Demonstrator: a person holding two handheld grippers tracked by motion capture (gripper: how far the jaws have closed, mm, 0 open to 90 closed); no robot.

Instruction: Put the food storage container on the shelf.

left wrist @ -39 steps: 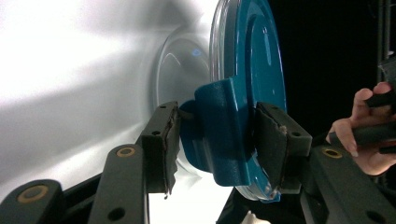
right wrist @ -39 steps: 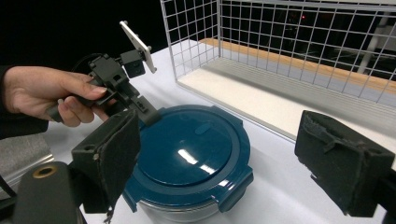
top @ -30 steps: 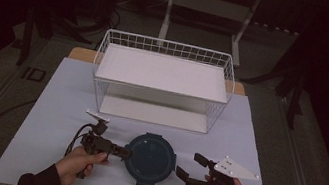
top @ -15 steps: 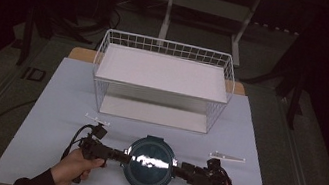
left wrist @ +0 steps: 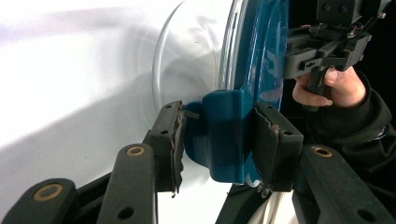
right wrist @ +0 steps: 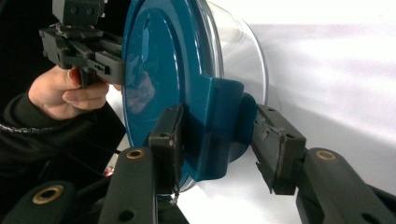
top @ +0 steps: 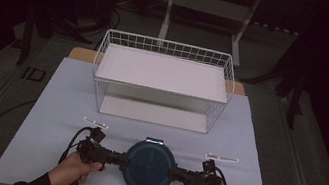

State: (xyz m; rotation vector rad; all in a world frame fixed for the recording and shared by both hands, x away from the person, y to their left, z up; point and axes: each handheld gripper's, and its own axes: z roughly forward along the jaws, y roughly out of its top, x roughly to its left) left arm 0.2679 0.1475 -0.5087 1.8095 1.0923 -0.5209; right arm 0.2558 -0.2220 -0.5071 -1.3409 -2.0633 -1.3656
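Observation:
A round clear container with a dark blue lid (top: 149, 166) sits on the white mat near the front edge. My left gripper (top: 125, 160) comes in from the left and is shut on the lid's left latch tab (left wrist: 224, 135), with both pads pressing its sides. My right gripper (top: 173, 175) comes in from the right. Its jaws have just been closing, and the pads now touch both sides of the right latch tab (right wrist: 219, 121). Each gripper view looks across the lid to the other hand and its gripper (left wrist: 327, 42) (right wrist: 84, 46).
A white wire basket (top: 167, 47) on a raised shelf stands behind the container in the middle of the mat (top: 65, 96). Two small white strips (top: 95, 122) (top: 221, 158) lie on the mat, one behind each gripper. The surroundings are dark floor.
My right gripper has dropped to the container's right side, turned level, and closed its jaws around the right tab. The left gripper has stayed on the left tab.

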